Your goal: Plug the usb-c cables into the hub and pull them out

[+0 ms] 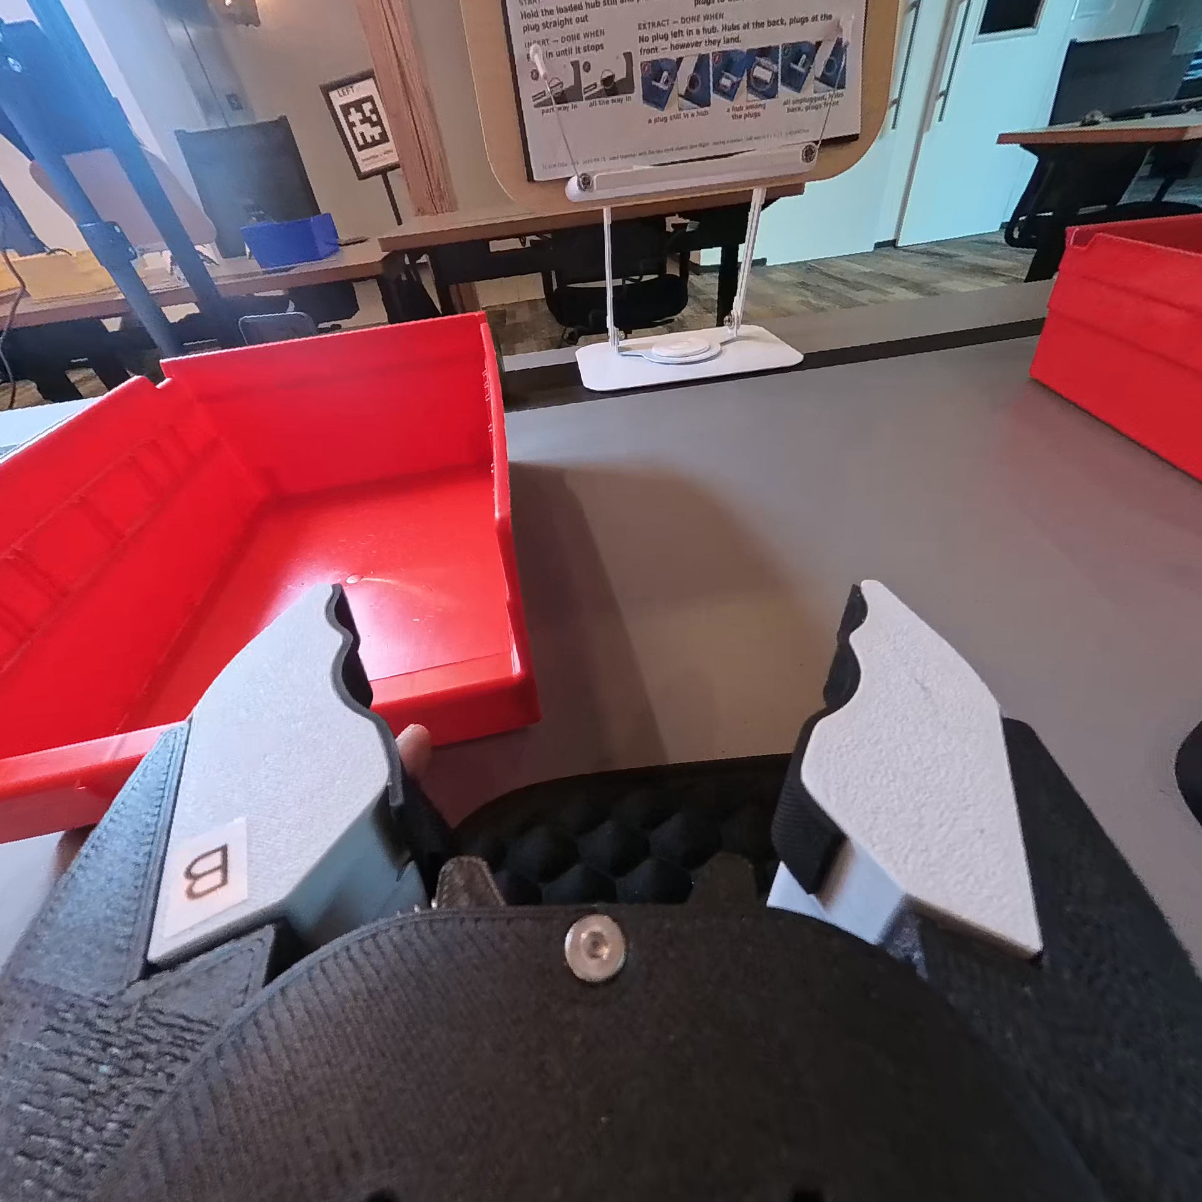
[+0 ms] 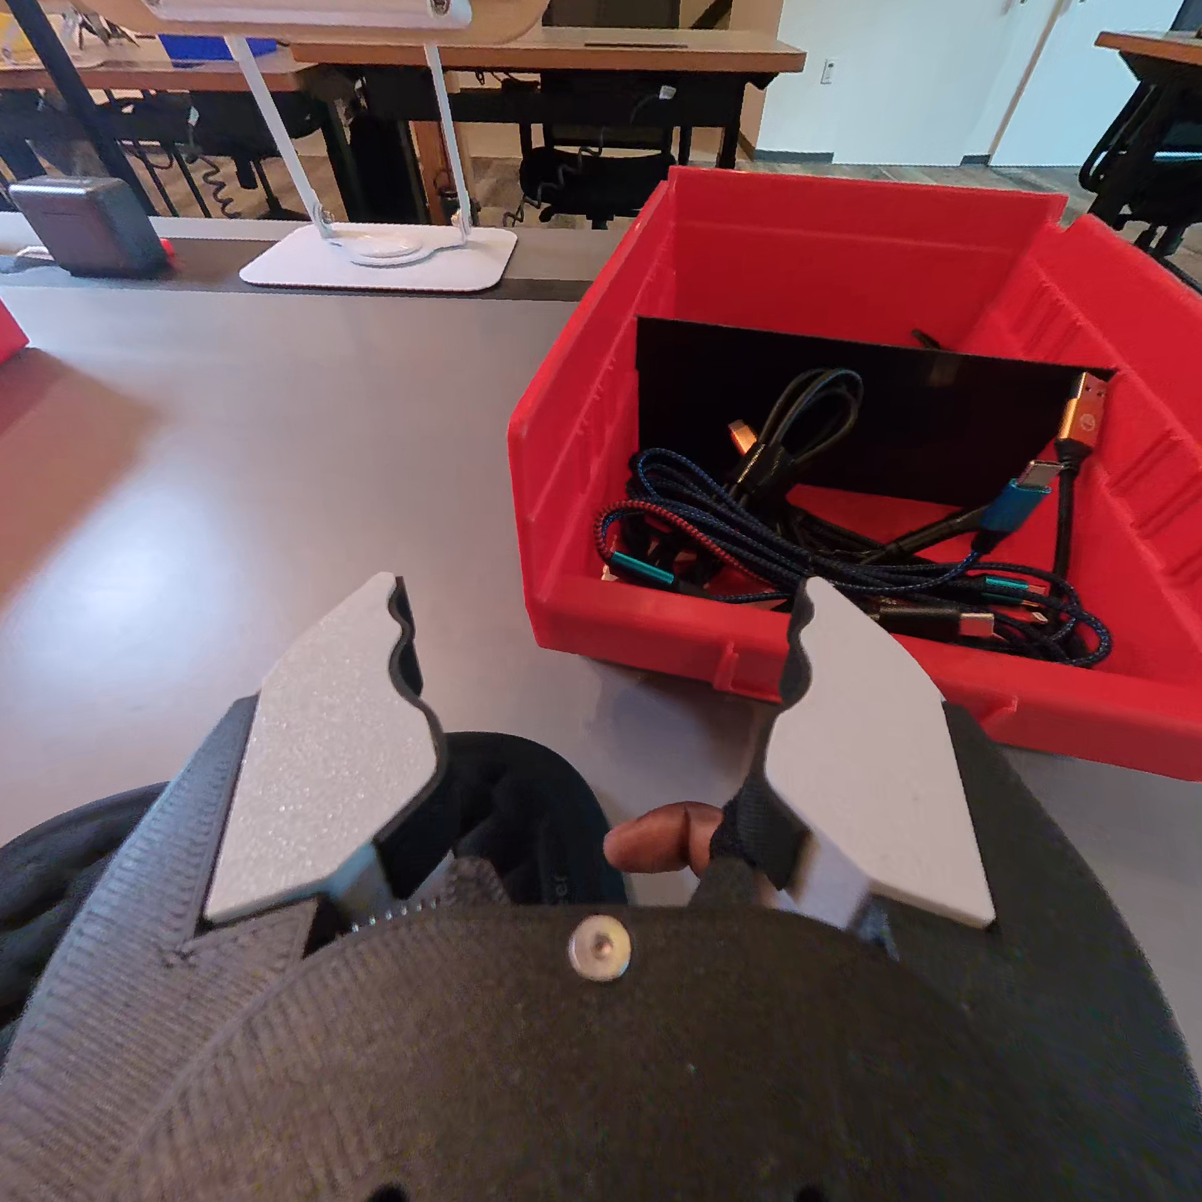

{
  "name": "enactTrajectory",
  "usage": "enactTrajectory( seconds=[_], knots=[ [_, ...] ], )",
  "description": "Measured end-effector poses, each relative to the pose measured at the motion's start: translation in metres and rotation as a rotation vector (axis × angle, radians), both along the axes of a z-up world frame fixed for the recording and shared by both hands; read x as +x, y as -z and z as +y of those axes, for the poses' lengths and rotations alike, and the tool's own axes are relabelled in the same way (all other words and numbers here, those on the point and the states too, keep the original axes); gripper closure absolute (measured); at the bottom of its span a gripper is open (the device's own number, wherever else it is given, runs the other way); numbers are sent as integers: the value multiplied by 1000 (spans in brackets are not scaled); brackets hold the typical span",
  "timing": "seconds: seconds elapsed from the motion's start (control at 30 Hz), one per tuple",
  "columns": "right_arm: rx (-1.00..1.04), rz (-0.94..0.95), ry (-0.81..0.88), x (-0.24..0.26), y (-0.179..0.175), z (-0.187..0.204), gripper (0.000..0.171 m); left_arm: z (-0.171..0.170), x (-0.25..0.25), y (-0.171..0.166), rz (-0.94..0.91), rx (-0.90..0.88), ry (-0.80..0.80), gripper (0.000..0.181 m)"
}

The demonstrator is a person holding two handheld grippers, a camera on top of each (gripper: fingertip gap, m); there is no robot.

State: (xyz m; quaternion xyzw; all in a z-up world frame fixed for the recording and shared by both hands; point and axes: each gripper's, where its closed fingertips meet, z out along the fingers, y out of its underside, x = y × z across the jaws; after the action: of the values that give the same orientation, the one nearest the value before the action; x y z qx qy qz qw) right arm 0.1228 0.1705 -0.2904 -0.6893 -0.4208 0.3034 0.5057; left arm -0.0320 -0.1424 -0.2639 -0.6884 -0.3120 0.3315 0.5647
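Observation:
In the right wrist view a red bin stands on the grey table, split by a black divider. Its front part holds a tangle of braided usb-c cables in blue, black and red, with teal and orange plugs. My right gripper is open and empty, hovering just in front of the bin's front left corner. In the left wrist view my left gripper is open and empty beside an empty red bin, over its front right corner. No hub shows in either view.
A white stand holding an instruction board rises at the table's far edge. The second red bin's corner shows at right in the left wrist view. A dark box sits at far left. Grey tabletop lies between the bins.

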Motion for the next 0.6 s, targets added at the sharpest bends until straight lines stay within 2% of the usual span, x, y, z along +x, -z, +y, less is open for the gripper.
enactTrajectory(
  seconds=[0.43,0.6],
  knots=[
    [59,-78,6,-3,6,-2,70,-3,-1,-1,-46,73,27,50],
    [22,-71,-17,-4,7,-2,84,-4,-3,-1,-74,109,38,69]
  ],
)
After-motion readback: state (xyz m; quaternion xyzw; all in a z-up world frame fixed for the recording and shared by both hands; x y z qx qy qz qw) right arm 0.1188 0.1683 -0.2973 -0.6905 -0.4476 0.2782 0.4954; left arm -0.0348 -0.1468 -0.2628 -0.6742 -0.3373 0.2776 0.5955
